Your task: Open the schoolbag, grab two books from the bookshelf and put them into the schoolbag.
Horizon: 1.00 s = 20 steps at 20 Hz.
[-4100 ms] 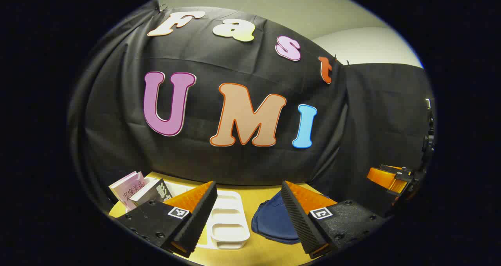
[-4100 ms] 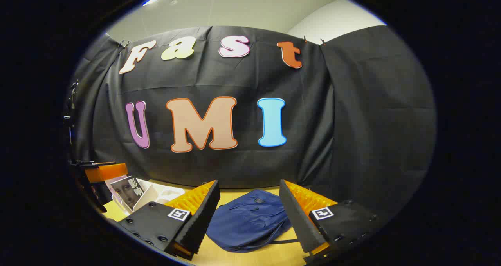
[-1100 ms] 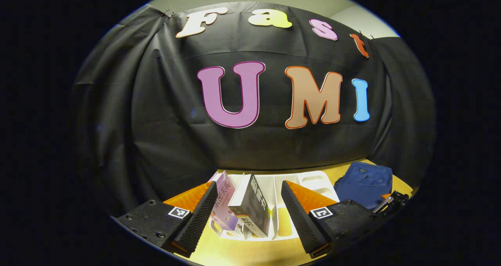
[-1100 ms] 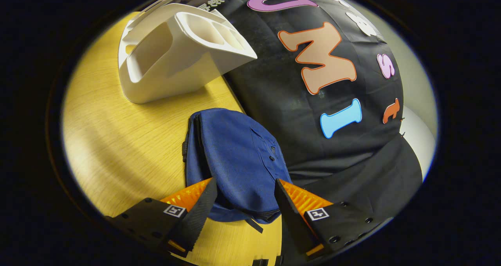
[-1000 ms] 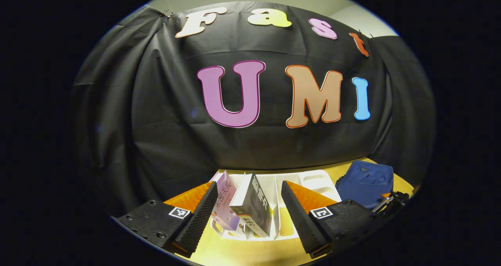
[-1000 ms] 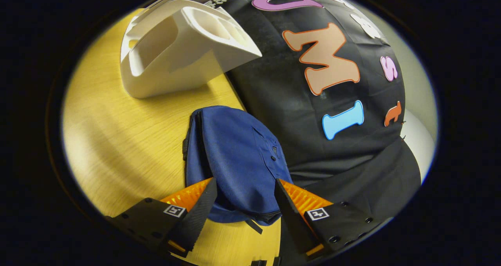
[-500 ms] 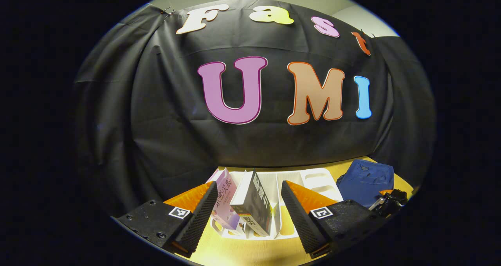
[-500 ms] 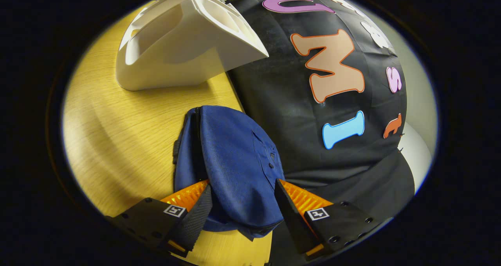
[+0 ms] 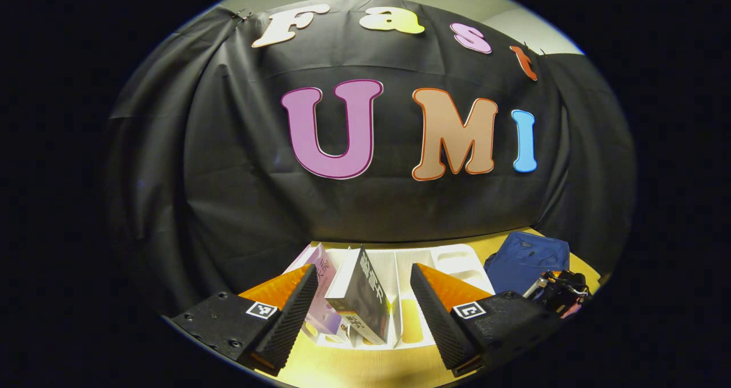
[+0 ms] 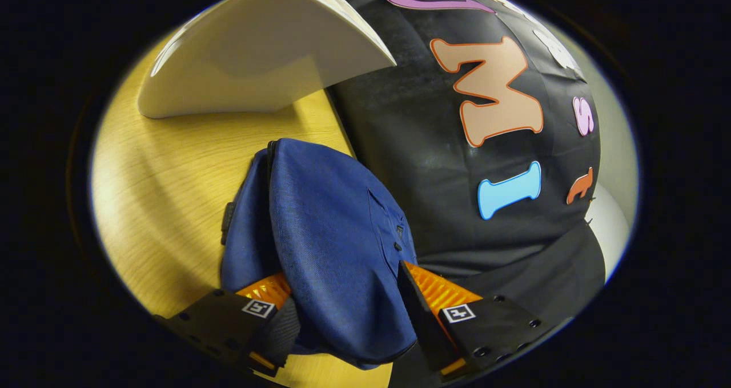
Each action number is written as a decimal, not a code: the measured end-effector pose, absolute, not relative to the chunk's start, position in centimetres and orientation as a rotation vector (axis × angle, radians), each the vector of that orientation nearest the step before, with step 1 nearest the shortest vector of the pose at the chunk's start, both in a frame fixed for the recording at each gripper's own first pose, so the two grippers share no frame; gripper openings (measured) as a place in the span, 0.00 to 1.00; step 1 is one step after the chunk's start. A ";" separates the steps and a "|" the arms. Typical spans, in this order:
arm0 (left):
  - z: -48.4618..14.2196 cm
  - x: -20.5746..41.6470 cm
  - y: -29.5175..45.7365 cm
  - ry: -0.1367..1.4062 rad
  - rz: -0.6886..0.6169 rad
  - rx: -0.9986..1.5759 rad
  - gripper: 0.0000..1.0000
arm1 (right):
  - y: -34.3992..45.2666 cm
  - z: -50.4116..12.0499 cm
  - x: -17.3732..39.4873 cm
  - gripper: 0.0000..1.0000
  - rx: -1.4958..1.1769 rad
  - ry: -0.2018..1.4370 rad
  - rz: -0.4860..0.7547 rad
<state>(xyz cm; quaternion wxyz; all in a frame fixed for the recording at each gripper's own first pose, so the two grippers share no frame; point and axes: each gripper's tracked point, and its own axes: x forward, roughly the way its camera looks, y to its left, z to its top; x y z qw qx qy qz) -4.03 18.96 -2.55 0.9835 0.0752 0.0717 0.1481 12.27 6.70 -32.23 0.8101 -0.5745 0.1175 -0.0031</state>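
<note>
The right gripper [image 10: 345, 311] has its fingers spread wide around the near end of the blue schoolbag [image 10: 325, 239], which bulges up between them. One finger sits against the bag's right edge and the other is partly tucked under the fabric on the left, so whether both press on it is hard to tell. The bag lies on the yellow wooden table [image 10: 165, 188], close against the black cloth wall. Beyond it stands the white bookshelf [image 10: 257, 62], seen from its side.

The left gripper [image 9: 364, 308] hangs with its fingers apart and nothing between them, facing the bookshelf [image 9: 417, 285]. A dark book [image 9: 360, 294] leans in one slot and a pink book [image 9: 322, 291] leans just beside it to the left. Farther right on the table [image 9: 365, 368] lies the schoolbag [image 9: 522, 262], with the right gripper [image 9: 559, 291] at its near edge.
</note>
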 end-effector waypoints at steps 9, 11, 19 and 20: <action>-2.6 -3.7 18.7 0.142 0.290 0.142 0.95 | 6.4 -27.2 13.6 0.25 -1.164 0.188 0.010; -3.0 -3.7 19.1 0.154 0.298 0.142 0.95 | 6.4 -27.1 14.0 0.25 -1.132 0.226 0.049; -4.3 -2.9 20.9 0.229 0.325 0.097 0.95 | 5.6 -25.9 14.5 0.09 -1.028 0.362 0.139; -4.5 -2.6 21.3 0.239 0.330 0.100 0.95 | 5.4 -25.3 14.7 0.10 -1.018 0.363 0.138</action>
